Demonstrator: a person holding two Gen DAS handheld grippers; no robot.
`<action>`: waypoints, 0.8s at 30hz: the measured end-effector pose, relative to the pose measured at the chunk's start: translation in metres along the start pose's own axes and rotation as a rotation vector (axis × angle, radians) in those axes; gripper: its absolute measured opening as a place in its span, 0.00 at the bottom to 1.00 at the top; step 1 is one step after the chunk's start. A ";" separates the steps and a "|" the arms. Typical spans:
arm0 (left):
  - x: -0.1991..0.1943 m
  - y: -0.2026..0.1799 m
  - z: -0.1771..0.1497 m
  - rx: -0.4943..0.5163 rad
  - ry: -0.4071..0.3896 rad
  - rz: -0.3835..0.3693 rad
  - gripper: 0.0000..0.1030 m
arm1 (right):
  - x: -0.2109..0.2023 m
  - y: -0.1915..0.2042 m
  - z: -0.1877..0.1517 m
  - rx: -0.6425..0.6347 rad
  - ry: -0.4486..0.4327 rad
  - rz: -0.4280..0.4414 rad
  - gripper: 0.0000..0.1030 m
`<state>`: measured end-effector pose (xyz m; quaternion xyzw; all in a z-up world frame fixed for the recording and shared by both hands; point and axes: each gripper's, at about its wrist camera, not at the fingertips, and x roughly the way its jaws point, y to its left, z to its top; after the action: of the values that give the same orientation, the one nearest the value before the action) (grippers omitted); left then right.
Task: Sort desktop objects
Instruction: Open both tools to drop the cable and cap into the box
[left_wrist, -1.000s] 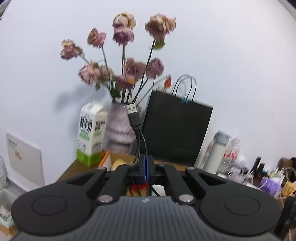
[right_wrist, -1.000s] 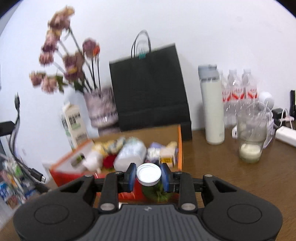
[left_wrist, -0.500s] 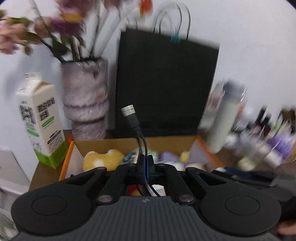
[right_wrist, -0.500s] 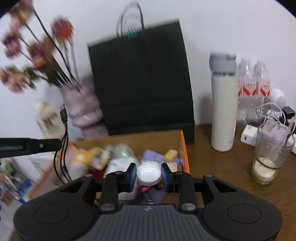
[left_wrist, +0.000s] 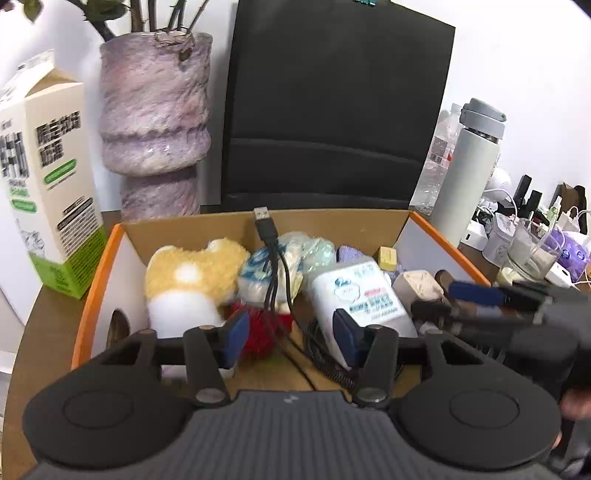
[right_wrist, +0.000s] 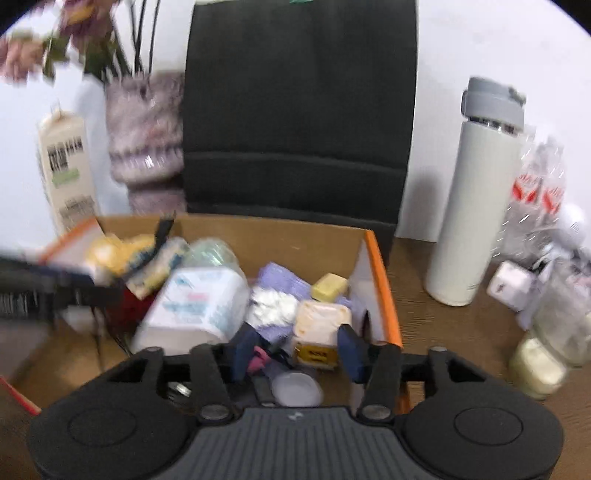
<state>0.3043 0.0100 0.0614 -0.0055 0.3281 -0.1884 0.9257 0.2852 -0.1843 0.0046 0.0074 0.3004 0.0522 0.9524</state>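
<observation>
Both my claws have just been opening over the orange-edged cardboard box (left_wrist: 92, 291): left claw (left_wrist: 291, 334) parted around the black USB cable (left_wrist: 271, 266), right claw (right_wrist: 297, 349) parted, white-lidded jar (right_wrist: 295, 387) dropped below. I should lift both straight out, clear of the cable.

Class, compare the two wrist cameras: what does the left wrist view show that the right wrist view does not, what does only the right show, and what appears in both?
Only the left wrist view shows the black USB cable standing clear between the open left gripper, plus the red fluffy item and the purple pack.

Only the right wrist view shows the white cap lying low in the box under the open right gripper, not pressed by its fingers.

Both show the orange-edged cardboard box, black paper bag, white flask, milk carton, vase and tissue pack.
</observation>
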 end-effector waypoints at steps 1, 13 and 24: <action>-0.001 0.000 -0.004 -0.008 0.000 -0.009 0.53 | 0.000 -0.005 0.005 0.042 0.003 0.028 0.50; 0.012 -0.018 -0.040 -0.129 0.115 -0.071 0.36 | -0.009 -0.016 0.008 0.049 -0.001 0.015 0.54; -0.090 -0.048 -0.026 -0.086 -0.060 0.103 0.82 | -0.077 -0.005 0.005 0.061 0.043 -0.030 0.64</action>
<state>0.2081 -0.0005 0.1020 -0.0339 0.3079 -0.1260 0.9424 0.2263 -0.1967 0.0526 0.0309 0.3221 0.0290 0.9458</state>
